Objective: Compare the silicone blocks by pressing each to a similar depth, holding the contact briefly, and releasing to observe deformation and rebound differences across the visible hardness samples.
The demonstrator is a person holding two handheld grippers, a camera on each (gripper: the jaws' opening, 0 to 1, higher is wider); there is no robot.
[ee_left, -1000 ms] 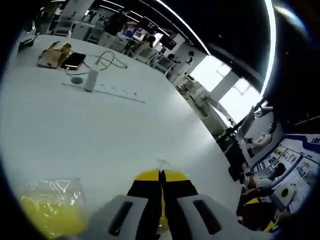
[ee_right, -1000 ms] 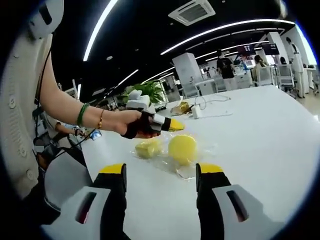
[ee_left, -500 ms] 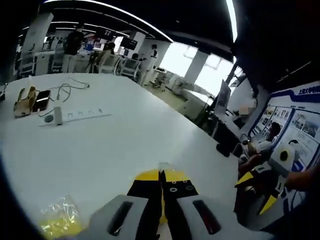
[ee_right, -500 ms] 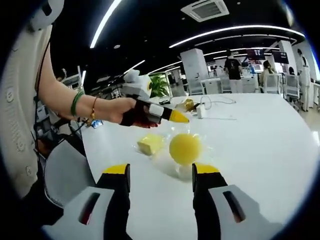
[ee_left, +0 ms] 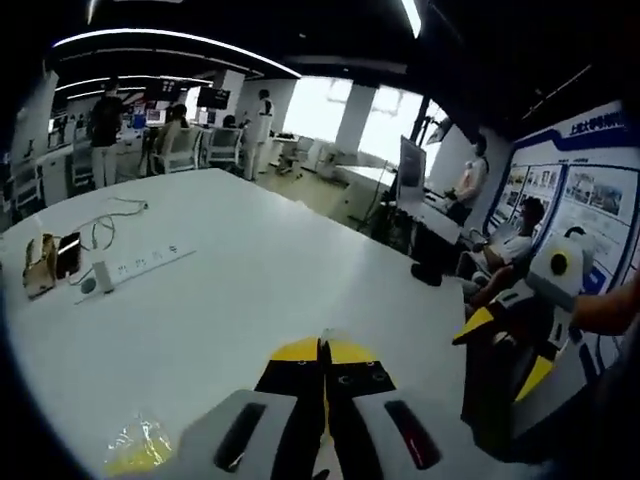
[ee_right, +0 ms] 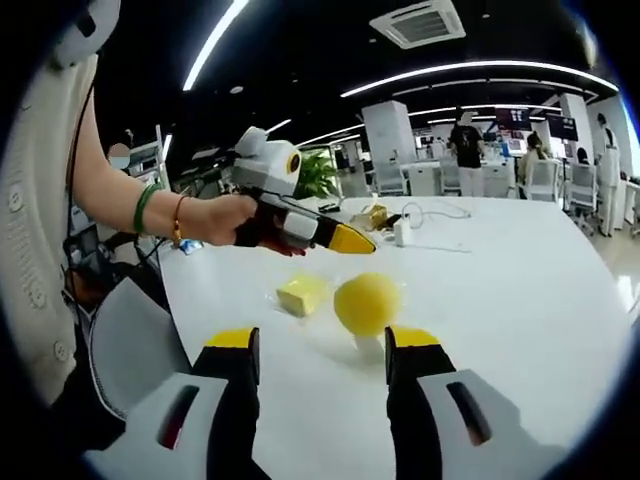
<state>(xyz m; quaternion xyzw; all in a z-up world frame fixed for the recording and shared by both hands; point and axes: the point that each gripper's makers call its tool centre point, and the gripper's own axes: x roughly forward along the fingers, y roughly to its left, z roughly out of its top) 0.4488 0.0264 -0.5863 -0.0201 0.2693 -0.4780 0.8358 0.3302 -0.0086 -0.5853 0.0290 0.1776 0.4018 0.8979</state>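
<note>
A round yellow silicone block (ee_right: 365, 303) and a smaller square yellow block (ee_right: 302, 295) lie in clear plastic wrap on the white table (ee_right: 520, 300). My right gripper (ee_right: 322, 340) is open just in front of them, its yellow-tipped jaws well apart and holding nothing. A hand holds my left gripper (ee_right: 352, 241) in the air above and behind the blocks, jaws together. In the left gripper view the left gripper (ee_left: 322, 349) is shut, a wrapped yellow block (ee_left: 138, 456) sits at the bottom left, and the right gripper (ee_left: 497, 345) comes in from the right.
A white power strip (ee_left: 142, 267) with a plugged charger, a phone and a tan object (ee_left: 43, 263) lie further back on the table. People sit and stand at desks beyond the table's far edge. A person's sleeve (ee_right: 45, 230) fills the left side.
The left gripper has lifted a little above the blocks and swung round, so the wrapped block slid toward the bottom left of its view. The right gripper stays open in place.
</note>
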